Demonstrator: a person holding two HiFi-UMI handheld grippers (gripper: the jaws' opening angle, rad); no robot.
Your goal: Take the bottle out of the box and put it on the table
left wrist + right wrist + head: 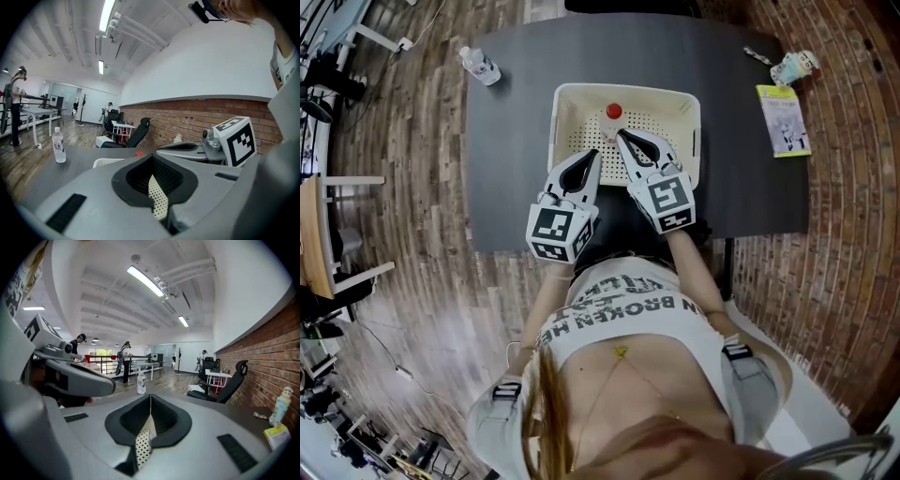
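Note:
A cream perforated box (574, 95) stands on the dark table (516, 159). Inside it, near the far wall, is a bottle with a red cap (613, 112); the cap (139, 153) peeks over the box rim in the left gripper view. My left gripper (592, 156) is shut and empty, its tip over the box's near edge. My right gripper (622, 139) is also shut and empty, reaching further into the box with its tip just short of the bottle. The jaws meet in a seam in both gripper views (151, 157) (150, 395).
A clear water bottle (480, 66) (58, 145) (141, 382) stands at the table's far left corner. A yellow-edged card (783, 119) and a small figurine (795, 67) lie at the far right. Office chairs, tables and people are beyond the table.

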